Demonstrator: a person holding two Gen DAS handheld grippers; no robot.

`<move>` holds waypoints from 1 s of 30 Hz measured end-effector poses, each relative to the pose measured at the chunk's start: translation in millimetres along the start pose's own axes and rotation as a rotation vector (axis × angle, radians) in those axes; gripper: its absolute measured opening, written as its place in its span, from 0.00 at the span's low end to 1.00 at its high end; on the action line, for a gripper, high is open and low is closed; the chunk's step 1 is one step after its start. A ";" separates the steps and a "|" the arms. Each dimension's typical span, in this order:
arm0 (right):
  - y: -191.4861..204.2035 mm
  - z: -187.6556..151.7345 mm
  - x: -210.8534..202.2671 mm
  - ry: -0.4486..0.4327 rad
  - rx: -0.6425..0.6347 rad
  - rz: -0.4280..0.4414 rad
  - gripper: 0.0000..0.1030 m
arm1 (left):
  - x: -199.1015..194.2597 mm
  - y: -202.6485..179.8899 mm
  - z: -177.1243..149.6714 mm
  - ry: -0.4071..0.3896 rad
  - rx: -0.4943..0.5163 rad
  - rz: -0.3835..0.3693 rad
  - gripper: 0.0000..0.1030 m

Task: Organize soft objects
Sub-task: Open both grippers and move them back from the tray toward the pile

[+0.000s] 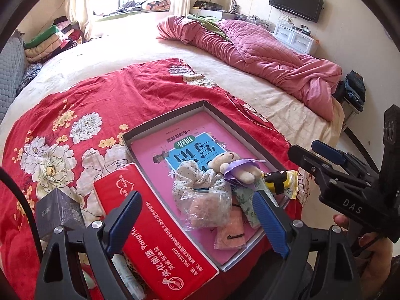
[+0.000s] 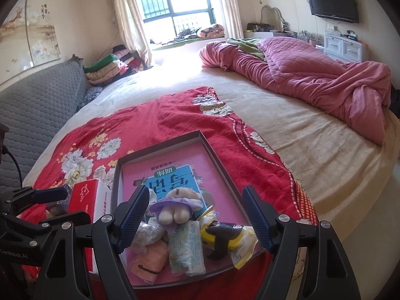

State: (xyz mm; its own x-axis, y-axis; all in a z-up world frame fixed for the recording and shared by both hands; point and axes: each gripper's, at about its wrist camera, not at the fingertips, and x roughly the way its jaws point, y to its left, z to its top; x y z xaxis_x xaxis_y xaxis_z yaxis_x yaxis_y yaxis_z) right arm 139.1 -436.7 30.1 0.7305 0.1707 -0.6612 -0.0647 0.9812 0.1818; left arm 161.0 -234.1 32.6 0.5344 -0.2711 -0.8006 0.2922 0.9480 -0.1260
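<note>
A shallow grey box (image 1: 165, 120) (image 2: 160, 147) lies on the red floral cloth (image 1: 75, 115) with a pink book in it. Piled at its near end are a teddy bear in a purple dress (image 1: 226, 161) (image 2: 172, 215), a bagged floral cloth (image 1: 197, 182) (image 2: 147, 232), a peach bagged item (image 1: 230, 235) (image 2: 150, 260), a green-white packet (image 1: 247, 200) (image 2: 185, 247) and a bagged yellow-black plush (image 1: 277, 180) (image 2: 222, 235). My left gripper (image 1: 197, 222) (image 2: 58, 207) hangs open above the pile, holding nothing. My right gripper (image 2: 195, 218) (image 1: 306, 147) is open over the same pile, also holding nothing.
A red tissue box (image 1: 155, 237) (image 2: 87, 197) lies against the grey box's left side, with a small dark box (image 1: 60, 212) beyond it. A crumpled pink quilt (image 1: 262, 50) (image 2: 312, 75) lies across the bed's far right. Folded clothes (image 2: 107, 70) are stacked by the window.
</note>
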 end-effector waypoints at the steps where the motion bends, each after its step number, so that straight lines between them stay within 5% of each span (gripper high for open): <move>1: 1.4 -0.4 -2.8 -0.001 -0.001 -0.003 0.75 | -3.6 1.6 -1.2 -0.001 -0.002 0.001 0.87; 12: 37.6 5.3 -31.4 -0.040 -0.098 -0.016 0.76 | -44.0 18.9 -14.0 -0.029 -0.024 0.044 0.87; 30: 112.7 9.8 -58.9 -0.068 -0.215 0.106 0.76 | -104.1 85.3 -32.3 -0.063 -0.105 0.150 0.87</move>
State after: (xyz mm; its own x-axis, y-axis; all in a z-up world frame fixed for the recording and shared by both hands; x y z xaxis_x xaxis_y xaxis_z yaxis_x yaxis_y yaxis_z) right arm 95.4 -337.0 96.7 0.7553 0.2748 -0.5949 -0.2819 0.9558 0.0836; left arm 104.7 -119.7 86.3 0.6154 -0.1321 -0.7771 0.1226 0.9899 -0.0713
